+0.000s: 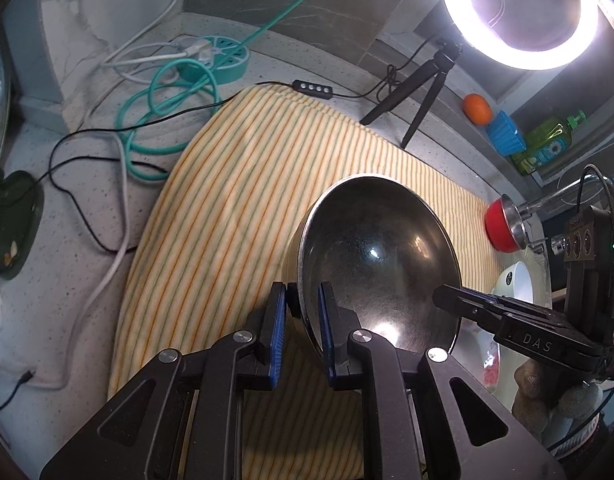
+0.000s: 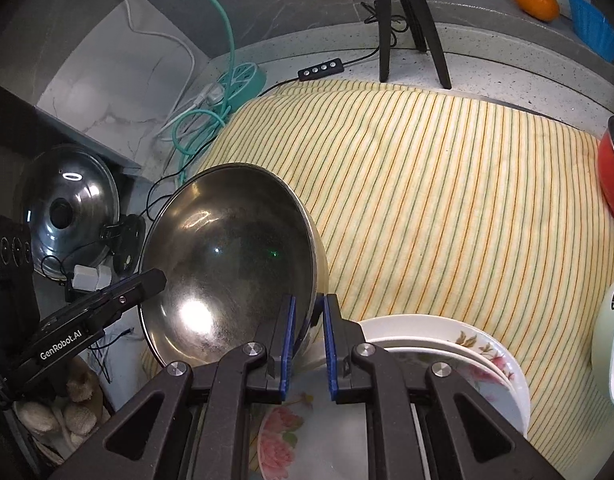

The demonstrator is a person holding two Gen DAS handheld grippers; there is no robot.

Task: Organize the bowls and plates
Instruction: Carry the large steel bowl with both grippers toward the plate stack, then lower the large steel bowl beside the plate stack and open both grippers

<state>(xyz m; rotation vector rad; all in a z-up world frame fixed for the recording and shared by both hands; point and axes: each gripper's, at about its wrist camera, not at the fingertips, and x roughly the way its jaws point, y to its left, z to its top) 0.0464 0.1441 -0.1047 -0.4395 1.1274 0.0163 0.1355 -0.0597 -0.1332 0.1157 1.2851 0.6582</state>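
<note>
- The steel bowl (image 1: 377, 264) is carried between both hands, clear of the striped cloth (image 1: 235, 184) and tipped, its hollow facing the cameras; in the right wrist view it hangs at the near left of the cloth, just beside the stacked floral plates (image 2: 459, 344)
- The left gripper (image 1: 303, 304) pinches the bowl's near-left rim, one blue pad outside the wall and one inside; the right gripper (image 2: 307, 320) pinches the opposite rim the same way, jaws nearly together on the thin metal
- Each grip takes only a narrow bite of a smooth, curved edge; if the two hands drift apart or roll unevenly, the rim could twist out of one pair of pads and the bowl swing down on the other
- The plates lie right under the right gripper; a drop or a low pass there could knock the bowl's wall against china and chip it
- The white bowl (image 2: 611, 336) and the red bowl (image 2: 611, 176) stand at the cloth's right edge; a wide swing that way risks a bump
- The far cloth is bare, so setting down there looks safest; a tilted landing might let the bowl rock or roll toward the teal cable (image 1: 167, 108)
</note>
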